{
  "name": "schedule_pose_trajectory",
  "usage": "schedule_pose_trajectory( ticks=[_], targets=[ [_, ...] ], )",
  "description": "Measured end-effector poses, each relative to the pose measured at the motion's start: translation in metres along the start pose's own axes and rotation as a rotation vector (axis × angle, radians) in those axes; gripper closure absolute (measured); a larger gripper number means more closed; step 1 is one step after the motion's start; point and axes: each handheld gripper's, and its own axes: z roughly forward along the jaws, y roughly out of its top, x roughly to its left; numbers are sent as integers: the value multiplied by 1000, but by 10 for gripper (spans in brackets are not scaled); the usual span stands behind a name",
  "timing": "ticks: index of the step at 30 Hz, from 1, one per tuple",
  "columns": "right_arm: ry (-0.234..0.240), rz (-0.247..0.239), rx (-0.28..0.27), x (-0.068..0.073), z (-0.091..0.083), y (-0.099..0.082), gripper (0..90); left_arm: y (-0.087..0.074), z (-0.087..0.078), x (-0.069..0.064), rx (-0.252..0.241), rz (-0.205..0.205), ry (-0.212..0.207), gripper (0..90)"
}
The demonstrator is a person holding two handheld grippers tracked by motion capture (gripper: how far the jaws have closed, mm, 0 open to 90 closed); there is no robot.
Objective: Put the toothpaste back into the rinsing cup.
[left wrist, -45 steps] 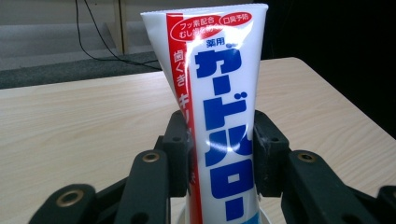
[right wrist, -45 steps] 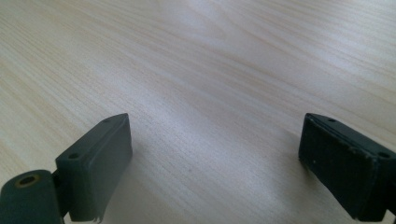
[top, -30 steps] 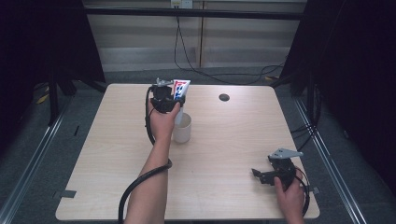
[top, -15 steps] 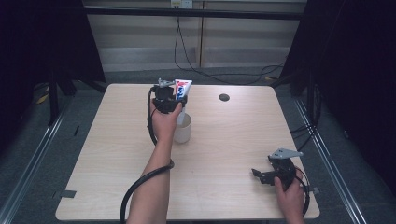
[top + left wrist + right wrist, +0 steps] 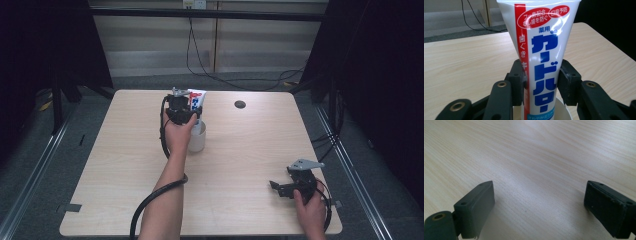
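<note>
The left gripper hovers over the white cup near the far middle of the table, with the toothpaste tube standing upright between its pads, cap end down inside the cup. Its jaws have just been opening a little. In the left gripper view the left pad is at the tube's red edge, while a thin gap shows beside the right pad, so I judge the grip is being let go and the tube is about to be left standing in the cup. Compared with a second ago, the hand and tube sit in much the same spot above the cup, so the lowering looks done and release is the step in hand.

The high view gives the layout: cup, forearm, and the right gripper well apart at the near right corner. The left gripper view alone reveals the pad contact and the cup rim under the tube. The right gripper view shows its jaws spread wide over bare wood, holding nothing.
</note>
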Motion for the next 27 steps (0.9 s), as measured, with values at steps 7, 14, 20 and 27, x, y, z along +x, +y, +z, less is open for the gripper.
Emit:
schedule_pose_trajectory(
  ticks=[7,14,20,27],
  targets=[
    [0,0,0,0,0,0,93,-5,-1,-4,6,12,-3,612],
    [0,1,0,0,0,0,92,-9,-5,-6,10,25,-2,611],
    [0,1,0,0,0,0,92,-17,-8,-4,20,20,13,610],
    [0,1,0,0,0,0,93,-21,-10,-4,22,24,14,608]
  ],
)
